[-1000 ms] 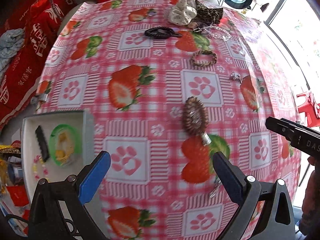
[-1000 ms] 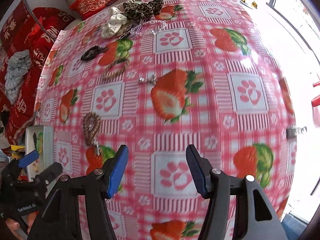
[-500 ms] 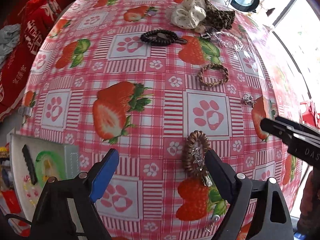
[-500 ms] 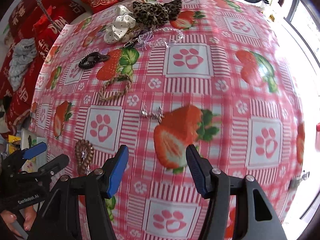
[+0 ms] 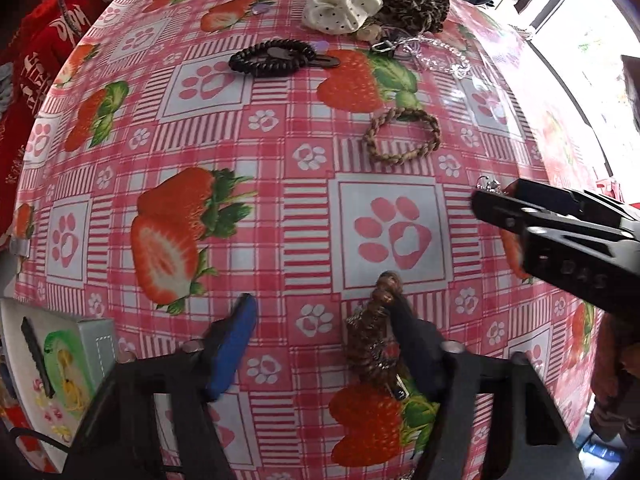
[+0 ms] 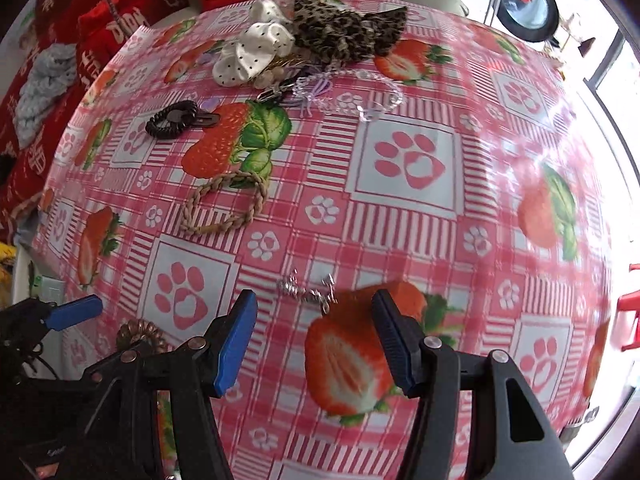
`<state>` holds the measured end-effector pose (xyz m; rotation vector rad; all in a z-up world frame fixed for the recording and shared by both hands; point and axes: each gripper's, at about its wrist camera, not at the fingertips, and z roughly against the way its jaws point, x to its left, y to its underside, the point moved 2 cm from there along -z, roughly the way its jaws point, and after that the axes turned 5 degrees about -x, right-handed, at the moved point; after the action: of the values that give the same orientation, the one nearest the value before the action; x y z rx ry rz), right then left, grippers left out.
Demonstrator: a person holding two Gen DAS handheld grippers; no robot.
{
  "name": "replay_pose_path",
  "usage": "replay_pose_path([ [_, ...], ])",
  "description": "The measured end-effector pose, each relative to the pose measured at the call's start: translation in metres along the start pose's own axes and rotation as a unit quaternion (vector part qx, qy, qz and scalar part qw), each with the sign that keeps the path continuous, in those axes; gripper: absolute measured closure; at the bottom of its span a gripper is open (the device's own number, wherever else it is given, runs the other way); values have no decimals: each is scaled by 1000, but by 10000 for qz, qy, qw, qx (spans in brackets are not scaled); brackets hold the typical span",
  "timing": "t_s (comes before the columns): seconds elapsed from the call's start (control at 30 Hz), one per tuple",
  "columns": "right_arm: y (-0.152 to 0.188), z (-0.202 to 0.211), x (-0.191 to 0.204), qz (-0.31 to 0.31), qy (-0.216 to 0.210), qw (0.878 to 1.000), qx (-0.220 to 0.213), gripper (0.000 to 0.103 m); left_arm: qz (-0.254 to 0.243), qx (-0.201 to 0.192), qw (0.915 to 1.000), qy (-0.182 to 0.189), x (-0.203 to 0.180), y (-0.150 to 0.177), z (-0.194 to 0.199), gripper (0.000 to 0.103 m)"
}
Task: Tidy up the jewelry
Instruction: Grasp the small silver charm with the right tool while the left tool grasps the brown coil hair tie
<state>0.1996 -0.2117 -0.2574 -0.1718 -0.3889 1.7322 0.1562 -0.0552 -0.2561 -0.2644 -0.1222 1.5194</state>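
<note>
Left gripper [image 5: 320, 332], jaws just narrowing, right pad against one brown coil bracelet [image 5: 374, 344]; right gripper [image 6: 314, 340] wide, empty, behind one silver earring pair [image 6: 308, 290]; two scrunchies [image 6: 296, 40] far beyond; strawberry tablecloth [image 6: 404, 168].

Strawberry-print table [image 5: 280, 216] strewn with bracelets [image 5: 402, 136], scrunchies [image 5: 340, 8]

On the surface [image 5: 280, 216]: scrunchies [image 5: 340, 10] at the far edge, coil tie [image 5: 272, 58] nearer, braided band [image 5: 402, 136] right, tray [image 5: 24, 420] off-left.
</note>
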Motion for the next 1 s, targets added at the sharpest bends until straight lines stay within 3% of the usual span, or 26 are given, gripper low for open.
replay_pose_path([
  [0.1, -4, -5, 6, 174, 176, 9997, -54, 41, -26, 48, 10000, -11, -3, -3, -3, 47],
  [0.13, -5, -5, 7, 208, 229, 9995, -59, 44, -31, 46, 10000, 18, -3, -3, -3, 52],
  [0.17, -6, -6, 9, 246, 309, 9992, -68, 46, -36, 53, 10000, 39, -4, -4, -4, 63],
  [0.23, -6, -6, 10, 310, 432, 9985, -103, 53, -46, 71, 9999, 102, -8, -5, -5, 65],
  [0.27, -6, -6, 11, 320, 424, 9985, -115, 56, -60, 62, 9999, 124, -10, -6, -6, 80],
  [0.3, -7, -6, 12, 330, 439, 9984, -136, 65, -83, 74, 9998, 156, -12, -6, -7, 86],
  [0.33, -7, -6, 12, 341, 435, 9983, -155, 73, -90, 64, 9998, 155, -13, -6, -7, 86],
  [0.47, -8, -4, 12, 318, 421, 9984, -201, 75, 2, -22, 9996, 265, -13, -4, -1, 86],
  [0.5, -8, -3, 12, 273, 390, 9986, -227, 87, 43, -44, 9995, 301, -12, -4, 2, 86],
  [1.0, 25, 33, -15, -732, -430, 9963, -142, 88, 283, -294, 9982, 445, 3, 15, 48, 86],
])
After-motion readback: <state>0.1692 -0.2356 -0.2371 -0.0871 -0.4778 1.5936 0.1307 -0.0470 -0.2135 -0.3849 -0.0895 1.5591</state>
